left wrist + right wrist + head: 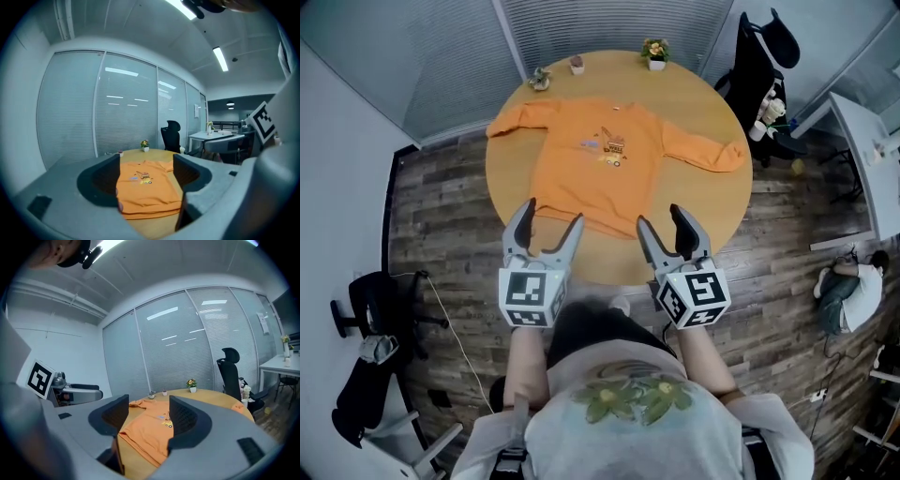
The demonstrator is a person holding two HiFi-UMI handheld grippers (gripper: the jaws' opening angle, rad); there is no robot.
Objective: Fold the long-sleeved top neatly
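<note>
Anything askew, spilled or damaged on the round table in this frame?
Nothing stands out. The orange top lies flat, print up, on the round table, sleeves spread. Three small potted plants stand upright at the far edge. The left gripper and right gripper are open and empty near the hem.

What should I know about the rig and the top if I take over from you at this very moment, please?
Left hand-held gripper: open, empty, near the hem on the left side.
Right hand-held gripper: open, empty, near the hem on the right side.
Orange long-sleeved top: flat on the round table, print up, hem toward you, both sleeves spread out sideways.
Done: top laid out; no fold shows yet.
Left: all the folding, probably sleeves in first, then the body.
</note>
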